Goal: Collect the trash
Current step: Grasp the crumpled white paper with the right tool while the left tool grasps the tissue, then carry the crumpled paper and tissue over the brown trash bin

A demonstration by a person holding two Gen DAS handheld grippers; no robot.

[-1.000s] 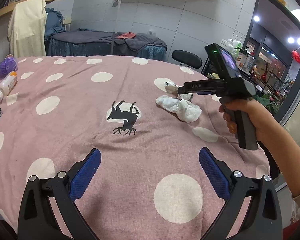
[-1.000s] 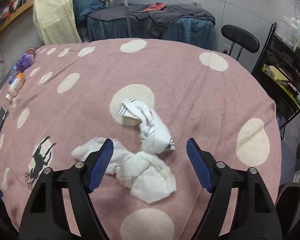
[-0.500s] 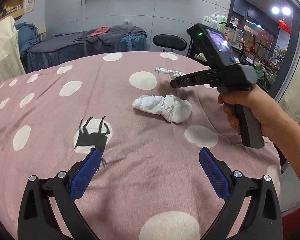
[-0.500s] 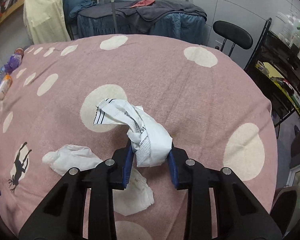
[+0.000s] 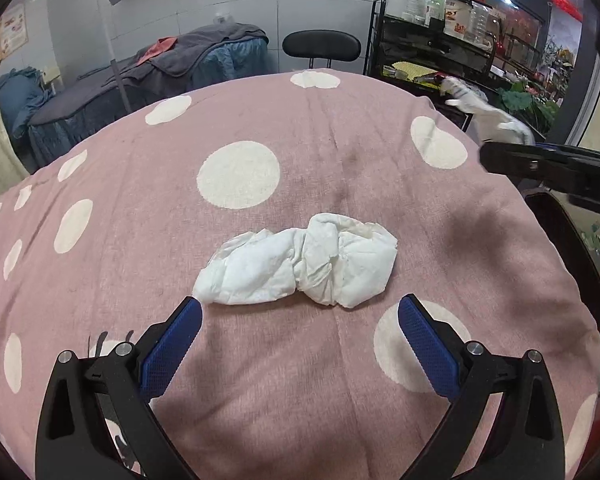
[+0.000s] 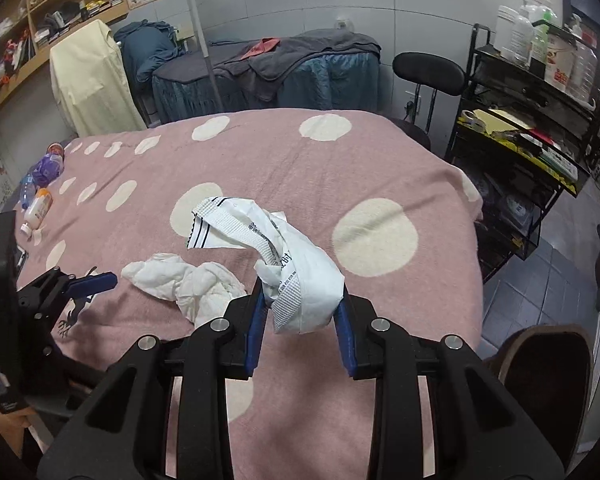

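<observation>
A crumpled white tissue (image 5: 300, 267) lies on the pink dotted bedspread (image 5: 260, 128); it also shows in the right wrist view (image 6: 188, 280). My left gripper (image 5: 300, 340) is open, just short of the tissue, its fingers either side of it. My right gripper (image 6: 300, 312) is shut on a crumpled white printed wrapper (image 6: 296, 276) and holds it above the bed. The wrapper also shows at the right of the left wrist view (image 5: 484, 114), off the bed's right edge.
Small bottles (image 6: 38, 208) lie at the bed's far left. A black stool (image 6: 428, 70) and a black shelf cart with bottles (image 6: 532, 92) stand beyond the right edge. A dark round bin rim (image 6: 548, 364) shows at lower right.
My right gripper lifted the wrapper off the bed and carried it right. My left gripper swung toward the tissue and now brackets it.
</observation>
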